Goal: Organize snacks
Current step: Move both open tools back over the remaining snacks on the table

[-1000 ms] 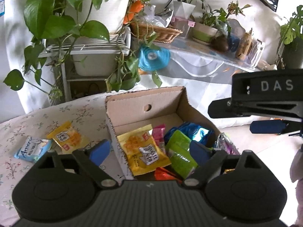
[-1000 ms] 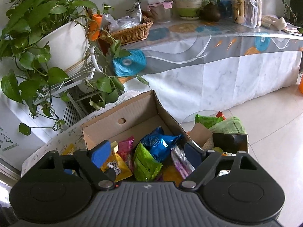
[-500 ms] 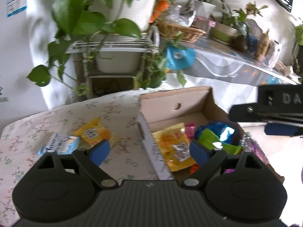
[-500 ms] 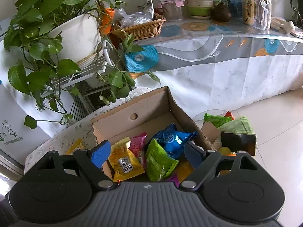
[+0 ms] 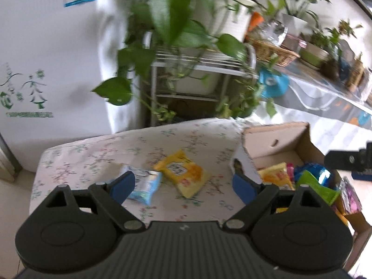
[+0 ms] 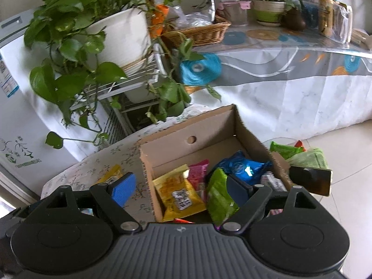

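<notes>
Left tool [image 5: 183, 184]: jaws wide, nothing held, aimed over the bench [image 5: 97, 153] at two loose snacks, yellow packet [image 5: 183, 174] and blue packet [image 5: 145, 186], judged next for collection. Right tool [image 6: 180, 188]: wide, empty, over the cardboard box [image 6: 204, 127], where sorted snacks are kept.

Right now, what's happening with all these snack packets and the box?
A person with a gripper in each hand is sorting snacks. Several packets already lie in the cardboard box. A yellow packet and a light blue packet are out on the flowered tablecloth. The left gripper is open above those two, holding nothing. The right gripper is open and empty over the box.
</notes>
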Tool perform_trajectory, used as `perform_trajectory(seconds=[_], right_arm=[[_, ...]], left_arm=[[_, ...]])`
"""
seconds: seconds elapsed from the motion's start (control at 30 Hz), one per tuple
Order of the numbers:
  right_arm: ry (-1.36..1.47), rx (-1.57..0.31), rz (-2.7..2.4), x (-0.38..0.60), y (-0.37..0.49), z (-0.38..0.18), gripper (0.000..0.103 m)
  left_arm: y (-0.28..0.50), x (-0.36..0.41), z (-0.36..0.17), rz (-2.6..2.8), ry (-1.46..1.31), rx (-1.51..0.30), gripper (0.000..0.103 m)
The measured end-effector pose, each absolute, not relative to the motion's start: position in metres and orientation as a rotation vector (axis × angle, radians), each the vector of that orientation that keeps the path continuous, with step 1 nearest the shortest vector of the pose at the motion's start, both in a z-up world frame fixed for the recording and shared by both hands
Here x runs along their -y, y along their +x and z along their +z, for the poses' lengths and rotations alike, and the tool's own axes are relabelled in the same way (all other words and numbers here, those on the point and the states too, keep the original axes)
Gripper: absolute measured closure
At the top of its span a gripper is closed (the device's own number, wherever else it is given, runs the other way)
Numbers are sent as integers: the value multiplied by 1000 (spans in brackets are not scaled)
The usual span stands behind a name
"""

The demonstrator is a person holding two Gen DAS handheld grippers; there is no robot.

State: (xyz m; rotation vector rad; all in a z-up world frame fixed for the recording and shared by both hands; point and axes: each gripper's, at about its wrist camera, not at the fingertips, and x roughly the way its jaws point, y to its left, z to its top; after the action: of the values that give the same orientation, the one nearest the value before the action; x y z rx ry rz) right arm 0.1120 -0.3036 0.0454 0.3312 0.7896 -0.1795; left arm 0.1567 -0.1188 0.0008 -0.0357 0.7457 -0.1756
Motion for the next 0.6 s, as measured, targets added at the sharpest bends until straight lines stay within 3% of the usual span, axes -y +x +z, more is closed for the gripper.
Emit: perform_trajectory(seconds=[0.6], right_arm=[[283, -803, -34, 242, 137, 36, 14]], left_arm=[[182, 43, -7, 6, -172, -738, 12]])
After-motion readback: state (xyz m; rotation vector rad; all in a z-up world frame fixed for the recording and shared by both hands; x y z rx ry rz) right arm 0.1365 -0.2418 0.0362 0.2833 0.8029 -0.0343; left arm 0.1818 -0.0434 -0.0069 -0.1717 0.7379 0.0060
